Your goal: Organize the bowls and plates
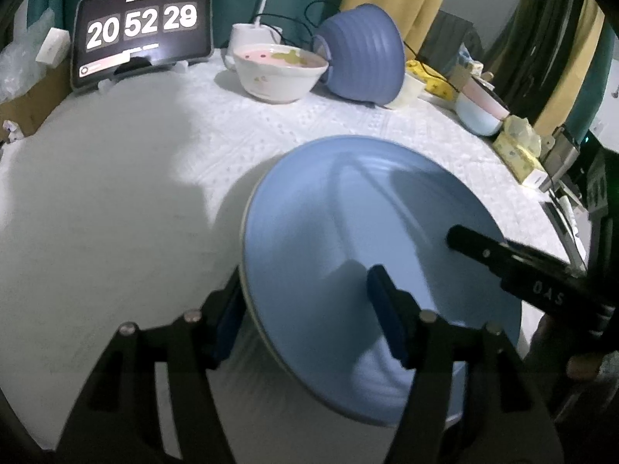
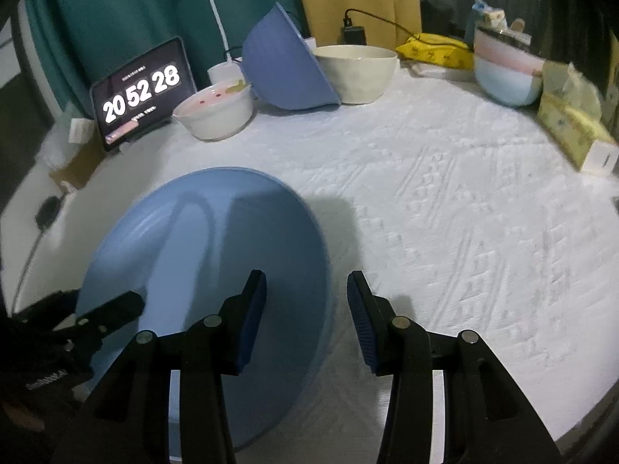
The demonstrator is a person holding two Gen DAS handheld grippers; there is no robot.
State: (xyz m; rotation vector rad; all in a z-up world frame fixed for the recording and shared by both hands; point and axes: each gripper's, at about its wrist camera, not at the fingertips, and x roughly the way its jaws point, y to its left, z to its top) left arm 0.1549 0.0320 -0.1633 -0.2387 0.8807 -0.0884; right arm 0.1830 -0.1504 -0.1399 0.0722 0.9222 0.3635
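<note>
A light blue plate (image 1: pixel 348 232) (image 2: pixel 216 247) rests on the white patterned tablecloth (image 2: pixel 445 201). My left gripper (image 1: pixel 305 317) straddles its left rim, one finger outside the edge and the other over the plate's face. The jaws stand wide, with no pad pressing on the plate. My right gripper (image 2: pixel 307 309) straddles the opposite rim the same way, open. Each gripper shows in the other's view: right gripper (image 1: pixel 464 239), left gripper (image 2: pixel 116 309). At the back stand a dark blue ribbed bowl (image 2: pixel 282 65) tipped on its side, a white bowl with pink inside (image 2: pixel 214 112) and a cream bowl (image 2: pixel 358 71).
A pink and light blue bowl (image 2: pixel 506 73) sits at the back right beside yellow tissue packs (image 2: pixel 572 127). A tablet showing a clock (image 1: pixel 143 27) leans at the back left, with a white lamp base and cables behind the bowls. The table's edge curves close on the right.
</note>
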